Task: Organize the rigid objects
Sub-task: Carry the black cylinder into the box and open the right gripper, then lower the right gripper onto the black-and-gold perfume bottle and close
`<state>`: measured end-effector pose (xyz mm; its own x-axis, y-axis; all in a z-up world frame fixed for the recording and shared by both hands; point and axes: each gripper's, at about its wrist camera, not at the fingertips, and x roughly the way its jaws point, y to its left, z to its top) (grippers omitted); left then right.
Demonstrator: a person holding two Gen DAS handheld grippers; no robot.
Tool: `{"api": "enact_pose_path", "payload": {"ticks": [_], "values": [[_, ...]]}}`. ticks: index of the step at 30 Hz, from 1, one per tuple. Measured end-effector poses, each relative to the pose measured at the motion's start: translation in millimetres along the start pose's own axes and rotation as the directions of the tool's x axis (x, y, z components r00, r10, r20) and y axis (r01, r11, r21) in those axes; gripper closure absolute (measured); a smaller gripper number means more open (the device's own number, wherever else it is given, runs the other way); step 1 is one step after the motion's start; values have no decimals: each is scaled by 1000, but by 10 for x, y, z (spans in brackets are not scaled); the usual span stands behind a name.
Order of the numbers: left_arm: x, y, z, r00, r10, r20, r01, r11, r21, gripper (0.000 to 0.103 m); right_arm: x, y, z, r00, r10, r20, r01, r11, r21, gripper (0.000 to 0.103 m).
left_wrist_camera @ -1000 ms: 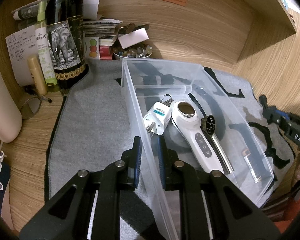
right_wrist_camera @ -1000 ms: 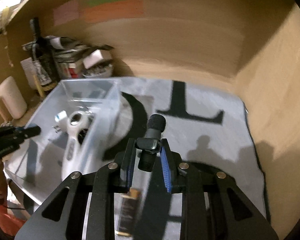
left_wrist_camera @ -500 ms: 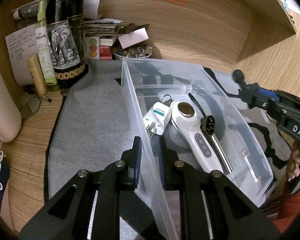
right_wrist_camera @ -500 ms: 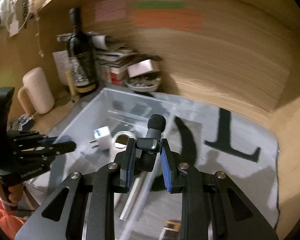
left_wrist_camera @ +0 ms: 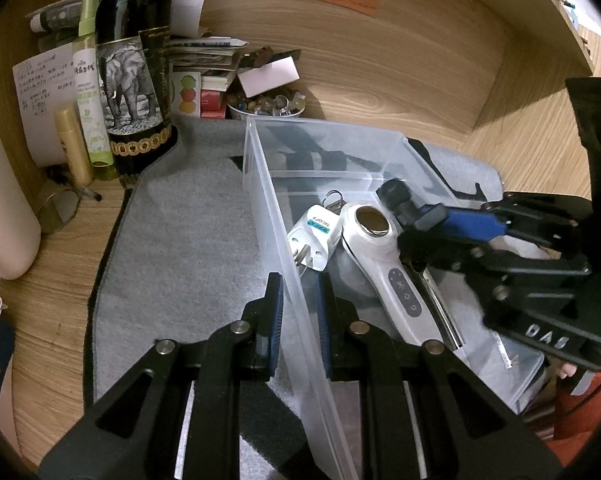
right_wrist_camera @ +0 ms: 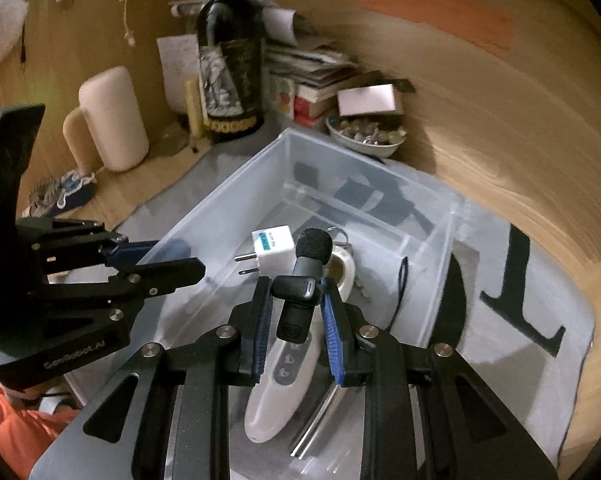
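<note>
Over the clear bin [right_wrist_camera: 440,236], your right gripper [right_wrist_camera: 296,312] fingers clamp the small microphone [right_wrist_camera: 300,284] by its clip. Light, rigid; foam tip soft. Left gripper [left_wrist_camera: 298,312] fingers pinch the bin wall.

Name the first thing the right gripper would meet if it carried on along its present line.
Probably the white handheld device in the clear plastic bin, directly beneath the small microphone the right gripper holds. Depth is uncertain.

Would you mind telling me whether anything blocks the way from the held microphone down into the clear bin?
Nothing visible does. The right gripper holds the microphone above the open bin; directly beneath it lies the white handheld device, beside the plug adapter.
</note>
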<state>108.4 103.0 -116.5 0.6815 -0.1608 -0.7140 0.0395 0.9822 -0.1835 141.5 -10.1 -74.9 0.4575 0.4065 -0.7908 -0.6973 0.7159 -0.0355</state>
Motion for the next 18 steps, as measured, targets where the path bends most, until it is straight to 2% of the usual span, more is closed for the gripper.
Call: {"api": "enact_pose_path", "payload": {"ticks": [4, 6, 7, 8, 18], "values": [[0, 15, -4, 1000, -4, 2, 4, 1000, -5, 87, 39, 32, 5, 1000, 4, -14, -4, 1000, -7, 80], [-1, 14, -4, 1000, -4, 2, 4, 1000, -5, 87, 49, 22, 11, 1000, 6, -22, -6, 1000, 4, 71], [-1, 14, -4, 1000, -3, 2, 3, 1000, -5, 87, 44, 18, 13, 1000, 5, -21, -5, 1000, 9, 58], [-1, 14, -4, 1000, -3, 2, 3, 1000, -5, 87, 29, 13, 15, 1000, 1, -13, 0, 1000, 17, 50], [0, 18, -4, 1000, -2, 1, 2, 1000, -4, 87, -259, -109, -45, 997, -53, 61, 49, 997, 57, 45]]}}
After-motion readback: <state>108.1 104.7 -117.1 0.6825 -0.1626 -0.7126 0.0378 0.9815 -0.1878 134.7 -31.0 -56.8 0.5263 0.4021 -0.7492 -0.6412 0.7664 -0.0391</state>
